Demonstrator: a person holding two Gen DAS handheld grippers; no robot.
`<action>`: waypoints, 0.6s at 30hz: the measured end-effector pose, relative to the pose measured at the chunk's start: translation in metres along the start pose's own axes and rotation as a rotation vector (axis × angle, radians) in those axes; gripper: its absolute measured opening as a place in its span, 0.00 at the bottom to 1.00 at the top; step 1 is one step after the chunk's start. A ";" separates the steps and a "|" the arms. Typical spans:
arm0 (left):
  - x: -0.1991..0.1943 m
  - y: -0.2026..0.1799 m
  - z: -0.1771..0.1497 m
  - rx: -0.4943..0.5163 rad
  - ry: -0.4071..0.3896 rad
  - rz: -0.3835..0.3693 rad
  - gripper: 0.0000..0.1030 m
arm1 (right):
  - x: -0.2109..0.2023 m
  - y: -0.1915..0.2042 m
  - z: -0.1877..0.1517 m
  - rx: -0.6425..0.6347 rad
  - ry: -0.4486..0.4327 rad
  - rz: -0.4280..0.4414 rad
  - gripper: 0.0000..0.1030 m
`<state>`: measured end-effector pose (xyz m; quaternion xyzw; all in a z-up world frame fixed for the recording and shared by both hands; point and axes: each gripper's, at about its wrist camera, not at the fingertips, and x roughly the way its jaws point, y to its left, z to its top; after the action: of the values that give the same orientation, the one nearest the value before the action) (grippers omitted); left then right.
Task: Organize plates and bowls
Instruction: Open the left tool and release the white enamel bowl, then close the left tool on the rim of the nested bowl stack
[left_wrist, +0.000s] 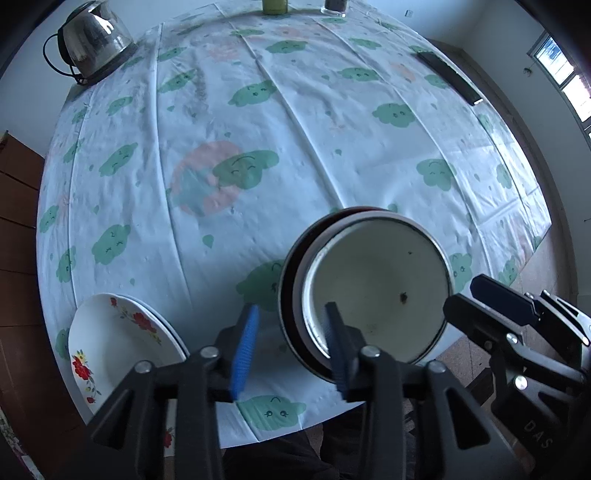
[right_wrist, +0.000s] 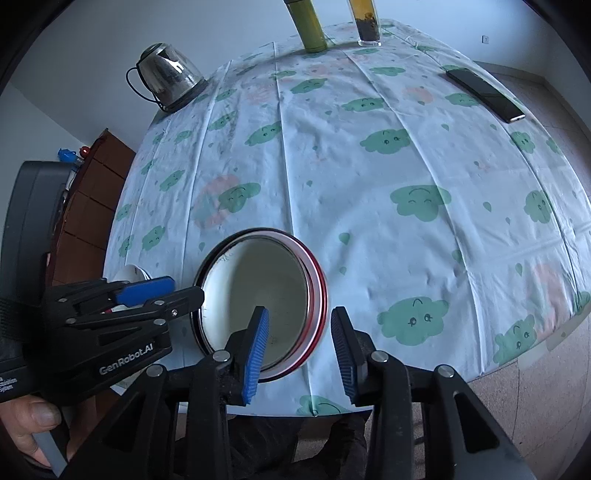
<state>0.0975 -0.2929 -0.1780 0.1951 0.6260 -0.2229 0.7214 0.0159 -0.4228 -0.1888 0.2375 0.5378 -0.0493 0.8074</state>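
Two or three bowls nested near the table's front edge: a white bowl (left_wrist: 376, 280) seated inside red-rimmed bowls (right_wrist: 318, 295), likely stacked that way to save room. Hard to count the outer ones; only thin rim lines show.

Left gripper (left_wrist: 291, 343) spread wide, one blue pad outside the stack's left wall and the other over the white interior. Placed astride the rim, probably to pinch it. Right gripper (right_wrist: 299, 347) also wide apart and holding nothing, astride the right wall in the same manner. Looks like a two-sided grasp being set up, perhaps to lift or shift the whole stack. Cannot tell whether any pad touches the rim yet.

Just left of the bowls, a floral plate (left_wrist: 110, 332) at the table edge, with what may be a second plate's rim beneath it. Partly cut off by the left gripper's frame, and only a sliver visible from the right wrist.

Underneath, a cloud-print tablecloth (left_wrist: 295, 166). Well apart at the far side: a steel kettle (left_wrist: 96, 40) with its cord, a phone (left_wrist: 448, 75), a green bottle (right_wrist: 312, 26) and a glass (right_wrist: 367, 22) with dark contents, both cropped at the top. A few dark specks inside the white bowl, too small to identify.
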 end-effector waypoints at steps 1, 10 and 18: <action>0.000 0.001 -0.001 -0.004 -0.001 0.001 0.37 | 0.001 0.000 -0.001 0.000 0.004 -0.003 0.37; -0.001 0.007 -0.006 -0.021 -0.010 0.020 0.47 | 0.006 -0.005 -0.006 0.022 0.012 -0.008 0.37; -0.001 0.009 -0.009 -0.020 -0.014 0.022 0.56 | 0.004 -0.004 -0.007 0.024 0.000 0.000 0.37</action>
<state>0.0951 -0.2809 -0.1785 0.1931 0.6210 -0.2099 0.7301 0.0101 -0.4227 -0.1964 0.2470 0.5373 -0.0558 0.8045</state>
